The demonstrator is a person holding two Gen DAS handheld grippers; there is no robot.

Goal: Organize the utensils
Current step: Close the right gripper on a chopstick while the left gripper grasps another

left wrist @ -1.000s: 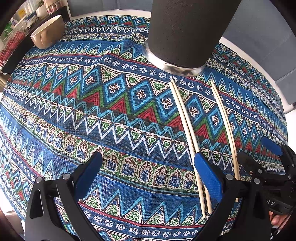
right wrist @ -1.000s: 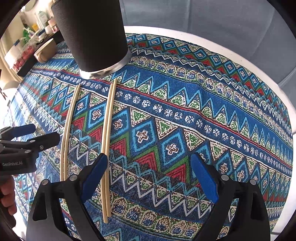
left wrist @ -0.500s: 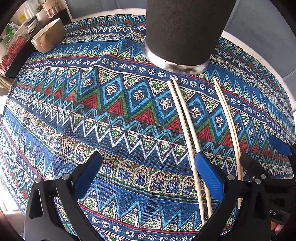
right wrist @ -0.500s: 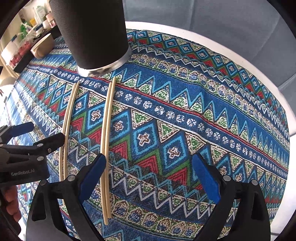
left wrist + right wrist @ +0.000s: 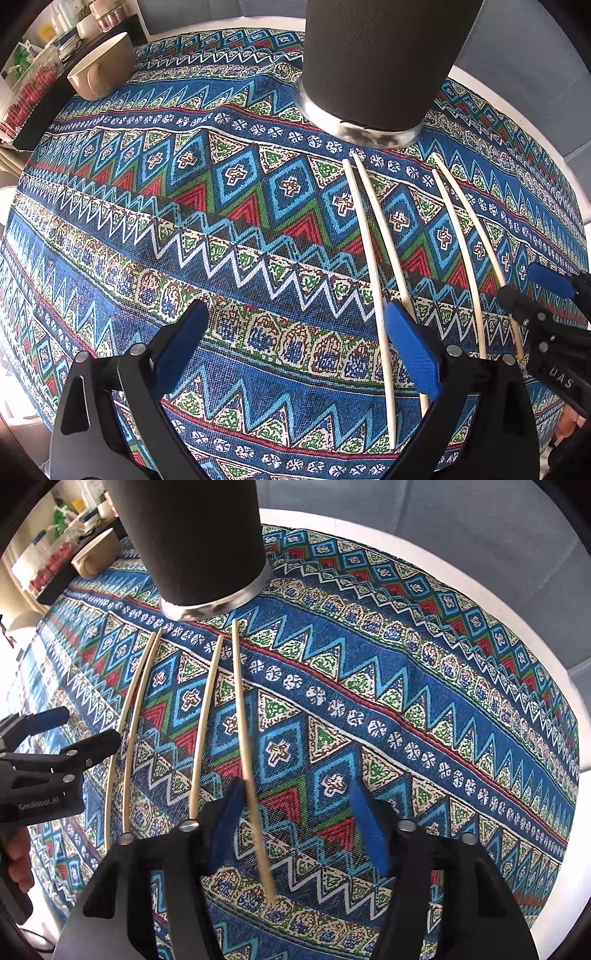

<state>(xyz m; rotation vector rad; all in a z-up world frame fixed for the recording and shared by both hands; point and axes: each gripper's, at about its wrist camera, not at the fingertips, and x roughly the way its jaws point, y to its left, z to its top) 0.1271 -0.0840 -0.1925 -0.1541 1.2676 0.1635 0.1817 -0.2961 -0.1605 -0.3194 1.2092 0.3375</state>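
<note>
Four pale chopsticks lie in two pairs on the patterned table, long axes running near to far toward the black utensil holder. The right tongs, spread apart and empty, straddle the rightmost chopstick; the left tongs, also apart, sit left of the left pair.
</note>
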